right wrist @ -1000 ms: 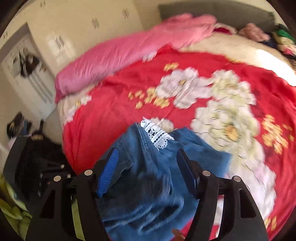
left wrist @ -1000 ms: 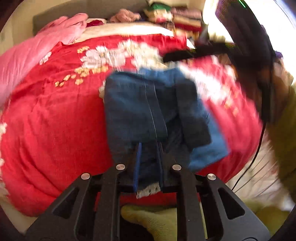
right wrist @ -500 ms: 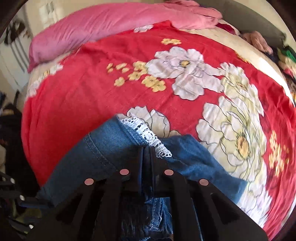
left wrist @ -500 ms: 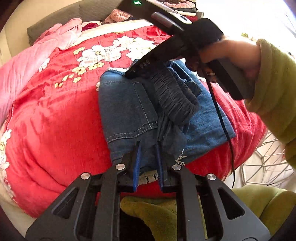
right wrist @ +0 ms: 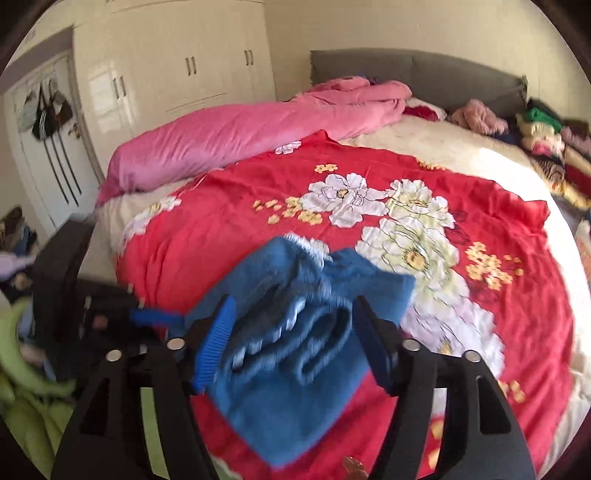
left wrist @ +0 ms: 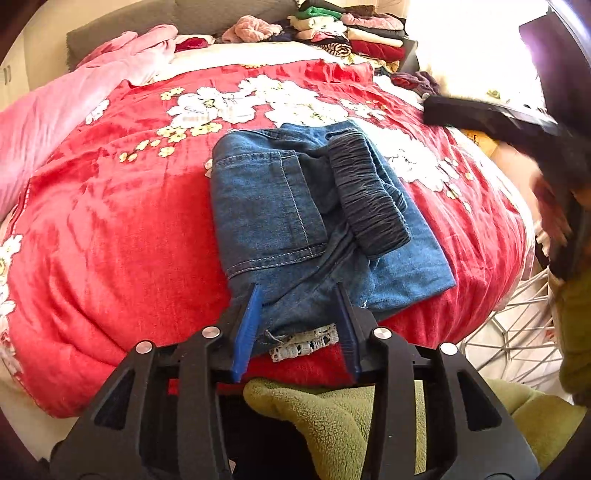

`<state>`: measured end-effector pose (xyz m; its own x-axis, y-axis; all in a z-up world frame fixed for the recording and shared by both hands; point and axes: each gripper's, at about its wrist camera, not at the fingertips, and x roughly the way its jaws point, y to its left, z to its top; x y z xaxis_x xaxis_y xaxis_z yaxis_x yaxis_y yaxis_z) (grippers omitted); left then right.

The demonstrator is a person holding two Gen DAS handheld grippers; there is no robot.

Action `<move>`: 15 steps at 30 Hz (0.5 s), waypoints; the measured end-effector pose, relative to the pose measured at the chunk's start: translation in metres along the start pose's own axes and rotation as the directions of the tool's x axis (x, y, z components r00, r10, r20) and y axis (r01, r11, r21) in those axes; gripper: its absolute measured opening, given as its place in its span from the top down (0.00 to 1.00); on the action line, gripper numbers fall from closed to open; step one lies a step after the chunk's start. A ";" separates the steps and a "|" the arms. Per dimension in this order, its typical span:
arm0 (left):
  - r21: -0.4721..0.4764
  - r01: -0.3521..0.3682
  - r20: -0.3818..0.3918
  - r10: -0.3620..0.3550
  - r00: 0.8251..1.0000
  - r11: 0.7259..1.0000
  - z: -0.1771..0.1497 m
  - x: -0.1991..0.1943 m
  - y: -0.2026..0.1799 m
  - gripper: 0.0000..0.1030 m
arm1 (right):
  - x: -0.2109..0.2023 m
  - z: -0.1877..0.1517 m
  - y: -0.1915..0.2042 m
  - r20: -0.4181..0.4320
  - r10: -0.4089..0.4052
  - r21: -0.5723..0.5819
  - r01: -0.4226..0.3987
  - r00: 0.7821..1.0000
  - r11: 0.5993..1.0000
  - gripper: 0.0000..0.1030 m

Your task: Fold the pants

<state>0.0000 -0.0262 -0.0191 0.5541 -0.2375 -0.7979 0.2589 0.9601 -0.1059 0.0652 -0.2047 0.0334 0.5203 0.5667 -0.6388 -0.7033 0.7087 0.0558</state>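
Folded blue denim pants [left wrist: 295,206] lie on the red floral bedspread [left wrist: 110,240], dark elastic waistband on top and a white lace hem at the near edge. My left gripper [left wrist: 297,321] straddles that near edge. Its jaws are opening, and the cloth lies slack between the blue pads without being pinched. In the right wrist view the pants [right wrist: 295,332] are blurred below my right gripper [right wrist: 295,343], whose jaws are opening wide above the cloth and hold nothing. The right tool's black body [left wrist: 517,122] shows blurred at the right, off the pants.
A pink duvet [right wrist: 240,140] runs along the bed's far left side. Stacked folded clothes [left wrist: 351,33] sit at the far corner by the grey headboard [right wrist: 443,74]. A white wire basket [left wrist: 517,332] stands beside the bed. A green fleece sleeve [left wrist: 325,413] is under the left gripper.
Half a second ago both grippers were shut on the pants. Both have now let go. The right gripper has pulled back off the pants and risen; the left has stayed in place.
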 end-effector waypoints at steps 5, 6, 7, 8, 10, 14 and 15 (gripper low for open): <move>-0.021 -0.001 0.012 0.002 1.000 1.000 0.001 -0.006 0.005 0.62 | -0.021 -0.023 0.016 -0.008 -0.024 -0.069 0.023 1.000 0.997 0.35; -0.032 0.002 0.018 -0.001 1.000 0.999 0.002 -0.009 0.008 0.60 | -0.023 -0.027 0.020 -0.013 -0.013 -0.081 0.012 1.000 0.997 0.35; -0.042 0.002 0.025 -0.001 1.000 0.999 0.003 -0.011 0.011 0.56 | -0.024 -0.030 0.025 -0.018 0.000 -0.091 -0.002 1.000 0.996 0.35; -0.060 -0.007 0.037 0.010 0.999 0.998 0.005 -0.015 0.016 0.54 | -0.024 -0.033 0.032 -0.029 0.015 -0.109 -0.018 0.999 0.994 0.35; -0.097 -0.021 0.050 0.026 0.998 0.995 0.009 -0.019 0.027 0.53 | -0.020 -0.037 0.048 -0.040 0.027 -0.171 -0.034 0.999 0.985 0.35; -0.164 -0.014 0.068 0.025 0.997 0.986 0.023 -0.025 0.049 0.53 | 0.000 -0.041 0.075 -0.084 0.080 -0.248 -0.099 0.993 0.964 0.37; -0.174 -0.003 0.062 0.014 0.998 0.985 0.027 -0.023 0.053 0.54 | 0.008 -0.041 0.081 -0.106 0.103 -0.265 -0.128 0.989 0.956 0.41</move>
<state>0.0226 0.0260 0.0099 0.6059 -0.2323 -0.7609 0.1152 0.9720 -0.2050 -0.0077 -0.1596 0.0014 0.3907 0.5889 -0.7075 -0.8670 0.4937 -0.0679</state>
